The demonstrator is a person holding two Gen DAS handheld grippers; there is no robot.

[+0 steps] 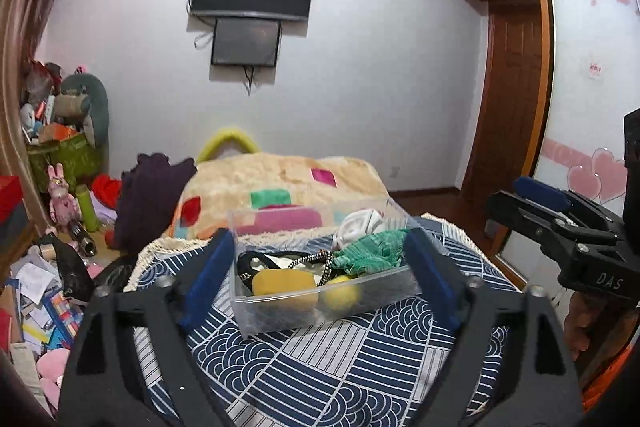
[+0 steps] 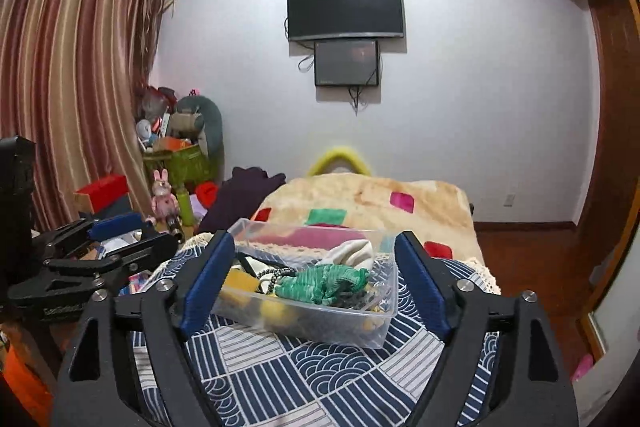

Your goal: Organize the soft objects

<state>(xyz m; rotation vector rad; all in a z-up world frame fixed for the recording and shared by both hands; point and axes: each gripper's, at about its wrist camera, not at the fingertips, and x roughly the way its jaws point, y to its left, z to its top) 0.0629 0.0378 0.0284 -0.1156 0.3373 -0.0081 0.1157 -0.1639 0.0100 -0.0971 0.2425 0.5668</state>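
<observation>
A clear plastic bin (image 1: pixel 280 315) (image 2: pixel 320 323) stands on a navy-and-white patterned cloth (image 1: pixel 340 367) (image 2: pixel 304 375) on the bed. It holds a yellow sponge (image 1: pixel 284 283) (image 2: pixel 236 281), a yellow ball (image 1: pixel 342 295), a green knit cloth (image 1: pixel 372 253) (image 2: pixel 324 283), a white cloth (image 1: pixel 360 225) (image 2: pixel 352 251) and a black-and-white cord (image 1: pixel 316 259). My left gripper (image 1: pixel 316 279) is open, its fingers on either side of the bin, above it. My right gripper (image 2: pixel 310 283) is open in the same way and also shows in the left wrist view (image 1: pixel 540 199).
A beige fleece blanket (image 1: pixel 280 179) (image 2: pixel 360 195) with coloured patches lies behind the bin. A dark purple garment (image 1: pixel 148 195) hangs at the bed's left. Toys, boxes and papers (image 1: pixel 48 267) crowd the left floor. A wooden door (image 1: pixel 516 87) and wardrobe are at the right.
</observation>
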